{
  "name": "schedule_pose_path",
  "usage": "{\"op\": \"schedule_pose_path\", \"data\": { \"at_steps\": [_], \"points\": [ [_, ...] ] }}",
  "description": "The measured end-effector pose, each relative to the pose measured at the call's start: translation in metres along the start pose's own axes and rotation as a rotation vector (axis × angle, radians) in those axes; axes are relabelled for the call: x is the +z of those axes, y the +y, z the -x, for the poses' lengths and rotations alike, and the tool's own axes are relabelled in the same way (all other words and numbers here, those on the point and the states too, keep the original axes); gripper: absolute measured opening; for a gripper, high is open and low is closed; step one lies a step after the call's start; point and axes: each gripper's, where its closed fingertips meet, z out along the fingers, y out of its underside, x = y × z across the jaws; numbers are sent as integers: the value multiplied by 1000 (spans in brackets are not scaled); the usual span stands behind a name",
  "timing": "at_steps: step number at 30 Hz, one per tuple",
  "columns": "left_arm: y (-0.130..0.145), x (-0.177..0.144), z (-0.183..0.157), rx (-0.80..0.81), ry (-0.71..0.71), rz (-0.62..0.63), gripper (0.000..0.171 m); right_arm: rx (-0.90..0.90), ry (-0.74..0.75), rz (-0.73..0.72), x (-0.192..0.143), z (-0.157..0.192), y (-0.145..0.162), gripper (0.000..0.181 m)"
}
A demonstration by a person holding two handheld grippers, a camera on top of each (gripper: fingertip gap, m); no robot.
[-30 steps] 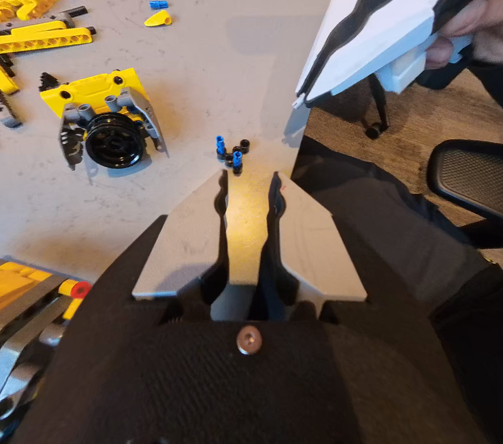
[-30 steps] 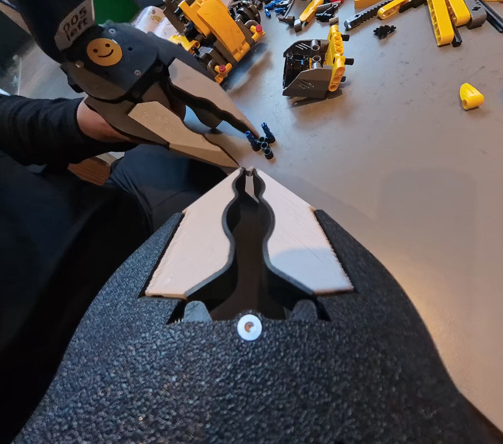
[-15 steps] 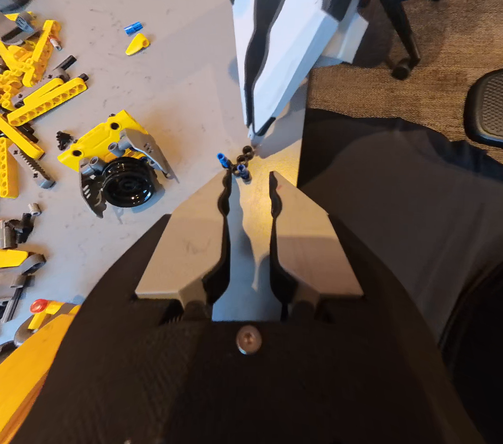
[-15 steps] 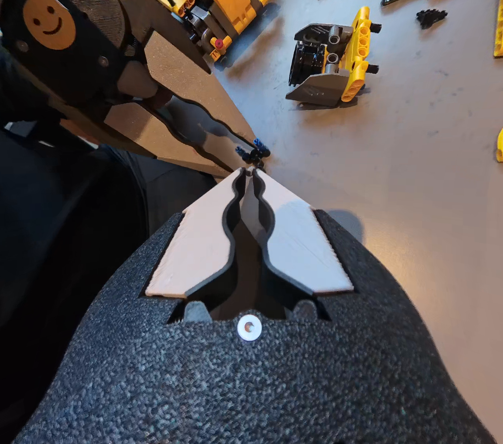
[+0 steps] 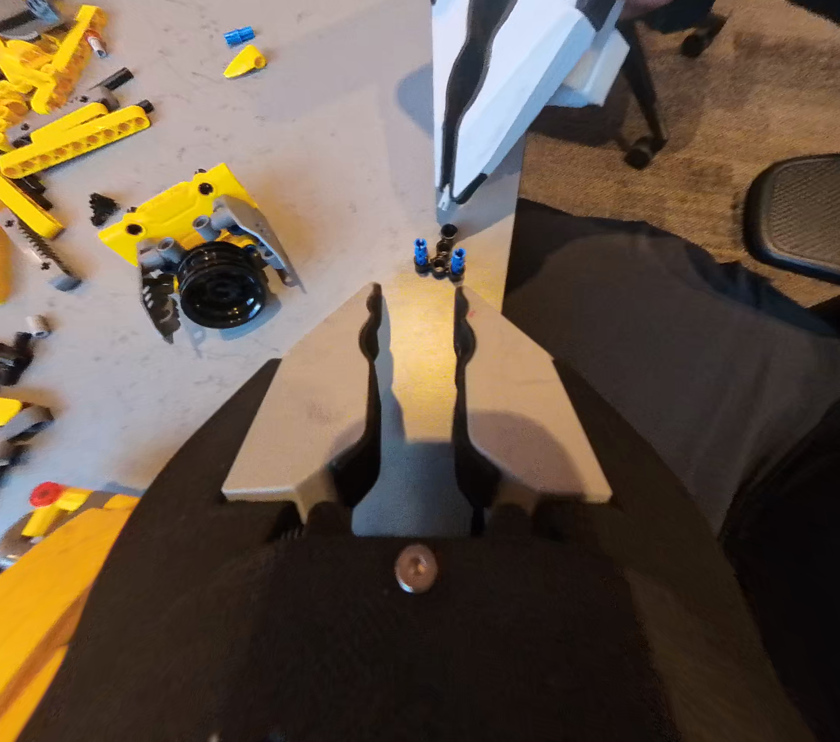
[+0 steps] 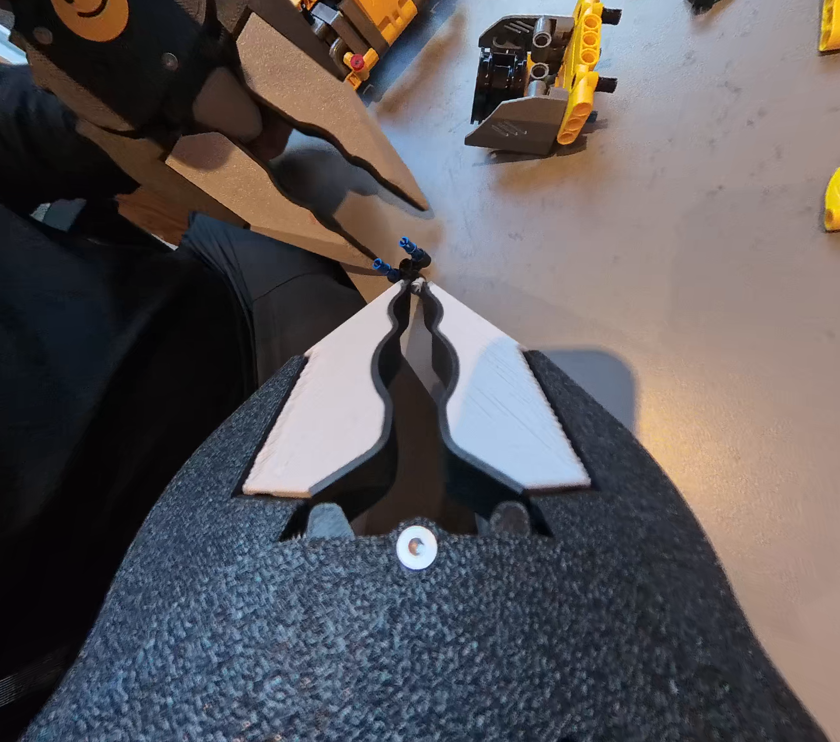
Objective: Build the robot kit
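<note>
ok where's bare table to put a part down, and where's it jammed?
Bare: the grey table between the small yellow wedge and the white right tool; also the strip right of the bucket-and-wheel assembly. Crowded: the yellow beams along the left edge, and the edge spot where the pin cluster sits between both tools.
</note>
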Motion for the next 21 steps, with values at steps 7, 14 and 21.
{"op": "schedule_pose_path", "data": {
  "at_steps": [7, 14, 21],
  "points": [
    [-4, 11, -9, 61, 62, 16, 37, -48, -5, 62, 4, 6, 2, 4],
    [-6, 14, -11, 43, 119, 2, 32, -48, 9, 121, 6, 5, 1, 4],
    [-7, 15, -15, 68, 109, -11, 22, 12, -14, 216, 9, 6, 3, 4]
  ]
}}
